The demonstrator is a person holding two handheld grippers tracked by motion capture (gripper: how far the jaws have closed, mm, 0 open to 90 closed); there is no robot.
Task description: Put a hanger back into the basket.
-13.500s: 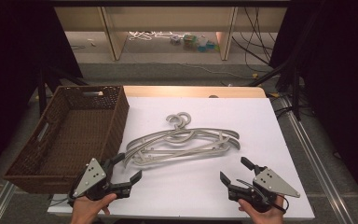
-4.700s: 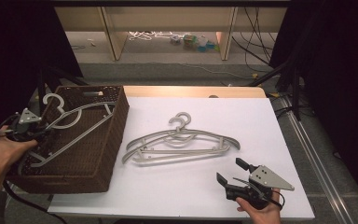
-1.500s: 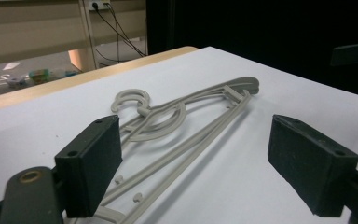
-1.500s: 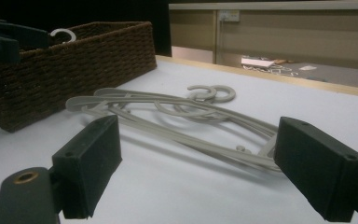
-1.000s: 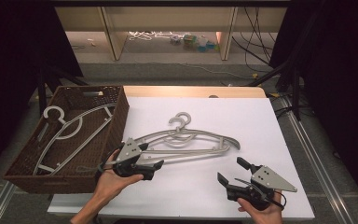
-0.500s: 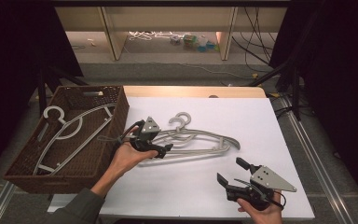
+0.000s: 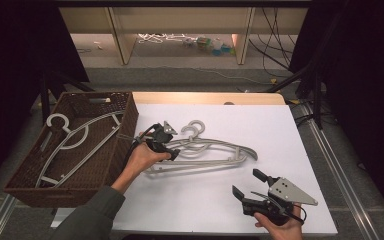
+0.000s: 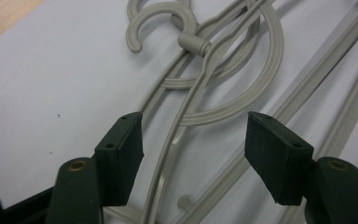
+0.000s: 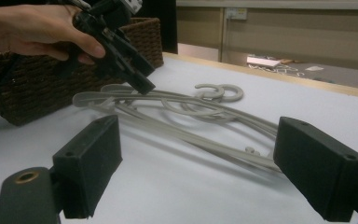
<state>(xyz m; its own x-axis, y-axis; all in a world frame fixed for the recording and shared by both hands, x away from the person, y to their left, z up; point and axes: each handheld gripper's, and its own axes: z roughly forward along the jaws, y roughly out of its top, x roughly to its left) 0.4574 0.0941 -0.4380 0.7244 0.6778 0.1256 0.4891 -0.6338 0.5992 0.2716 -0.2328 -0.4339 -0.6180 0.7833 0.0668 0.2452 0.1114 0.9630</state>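
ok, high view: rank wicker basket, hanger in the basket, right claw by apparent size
1. wicker basket, largest.
2. hanger in the basket, lying inside it and nearly spanning its length.
3. right claw, smallest, even though it sits nearest the camera.

- The left gripper (image 7: pixel 166 146) sits over the left end of the grey hangers (image 7: pixel 215 150) stacked on the white worktop (image 7: pixel 275 130); its fingers have just been closing, though whether they press on a hanger is too small to tell.
- The right gripper (image 7: pixel 247 186) rests near the worktop's front edge, well apart from the hangers, fingers spread with nothing between them.
- A brown wicker basket (image 7: pixel 125 130) stands at the left, touching the worktop's edge.
- One more hanger (image 7: pixel 75 140) lies inside it.
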